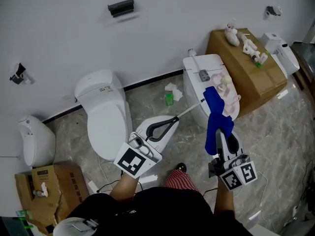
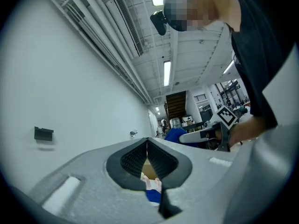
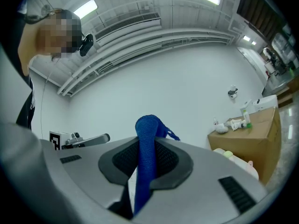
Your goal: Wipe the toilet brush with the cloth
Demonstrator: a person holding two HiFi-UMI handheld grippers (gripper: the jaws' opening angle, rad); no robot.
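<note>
**Head view: brush and cloth meet beside the toilet**

We see our left gripper (image 1: 173, 119) clamped shut on the thin white handle of the toilet brush (image 1: 191, 108), which slants toward the right-hand toilet (image 1: 199, 63). Our right gripper (image 1: 221, 133) pinches the blue cloth (image 1: 215, 113), which stands up to the handle's far end.

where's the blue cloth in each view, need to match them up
Head view: cloth right of centre, standing up from the right gripper.
Left gripper view: small blue patch right of centre, past the closed fingers.
Right gripper view: dead centre, pinched between the fingers.
Landmark: the box, to the cloth's right in the head and right gripper views.
</note>
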